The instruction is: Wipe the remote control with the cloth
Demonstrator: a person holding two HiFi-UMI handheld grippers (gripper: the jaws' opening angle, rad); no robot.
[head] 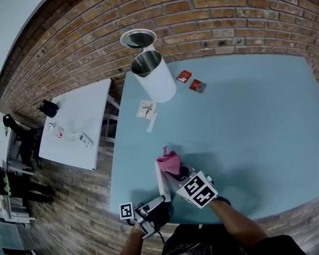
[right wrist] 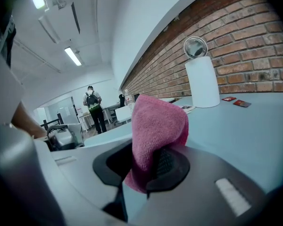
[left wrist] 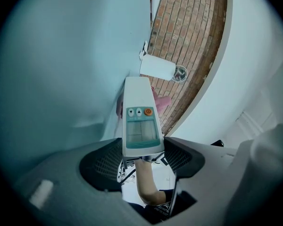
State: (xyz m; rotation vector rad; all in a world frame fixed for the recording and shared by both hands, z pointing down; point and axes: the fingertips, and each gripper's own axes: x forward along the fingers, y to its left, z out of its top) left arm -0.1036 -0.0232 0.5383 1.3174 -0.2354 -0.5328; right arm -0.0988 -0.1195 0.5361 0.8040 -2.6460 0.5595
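While left tongs (left wrist: 142,157) clamp the remote control (left wrist: 140,121), right tongs (right wrist: 141,166) pinch the cloth (right wrist: 158,126).

A pink cloth (right wrist: 158,126) and a white remote control (left wrist: 140,121), teal-panelled and orange-buttoned, are shown above the pale blue table (head: 244,116). A red-brown brick wall (right wrist: 254,46) is seen behind the table.

Both grippers clamped, side by side
Left gripper (left wrist: 142,157) grips the remote control (left wrist: 140,119) by its end, pointing about level; right gripper (right wrist: 148,163) pinches the cloth (right wrist: 158,126), tilted downward
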